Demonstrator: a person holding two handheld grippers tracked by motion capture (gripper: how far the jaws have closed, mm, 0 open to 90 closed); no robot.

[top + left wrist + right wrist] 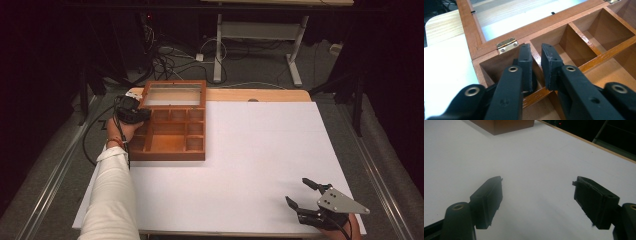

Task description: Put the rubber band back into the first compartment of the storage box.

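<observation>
A brown wooden box [170, 150] with several compartments lies at the far left of the white sheet [260, 160], and its glass-paned lid [173, 94] stands open at the back. My left gripper [139, 116] reaches into the box from its left side. In the left gripper view my left gripper [536, 48] straddles a divider [537, 62] near the brass hinge [507, 45]; a narrow gap shows between the pads, which stand clear of the wood. My right gripper [296, 190] rests wide open and empty near the front right corner, and the right gripper view shows my right gripper [537, 180] over bare sheet.
The wooden tabletop [260, 95] shows behind the sheet. A corner of the box [504, 125] lies far ahead in the right gripper view. Cables and a desk frame [217, 50] stand on the floor beyond the table. A white sleeve [112, 195] comes in at the lower left.
</observation>
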